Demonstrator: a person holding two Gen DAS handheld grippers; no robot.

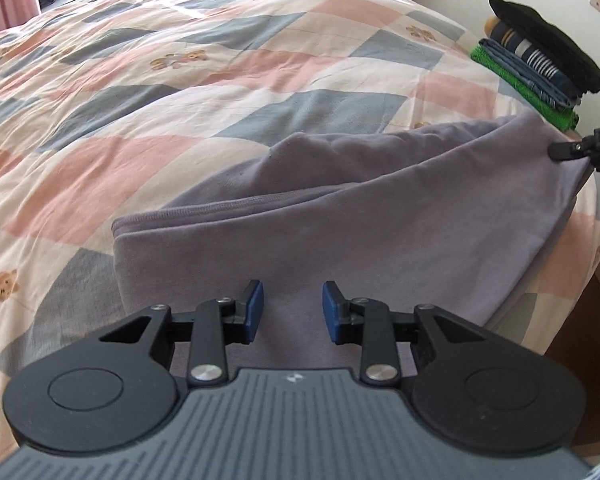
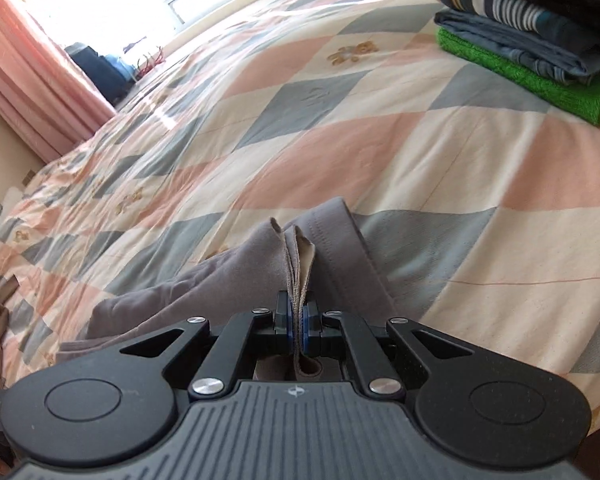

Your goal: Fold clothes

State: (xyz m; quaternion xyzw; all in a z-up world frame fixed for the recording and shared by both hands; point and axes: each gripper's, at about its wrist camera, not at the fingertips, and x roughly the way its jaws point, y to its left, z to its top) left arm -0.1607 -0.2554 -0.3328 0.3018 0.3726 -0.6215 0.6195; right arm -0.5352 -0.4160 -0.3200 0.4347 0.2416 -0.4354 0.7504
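Here the right gripper [image 2: 299, 330] has its fingers [image 2: 288, 326] pinched on a bunched edge of the lilac garment [image 1: 340, 216], several layers stacked between the pads, probably so the fold lifts as one. The left gripper [image 1: 293, 312] hovers over the near part of the cloth, fingers [image 1: 254, 310] apart, holding nothing; likely readying a second grip. The garment lies part-folded on the checked bedspread [image 1: 160, 92], near the bed's edge. A stack of folded clothes [image 1: 540, 64] sits beyond, presumably its destination.
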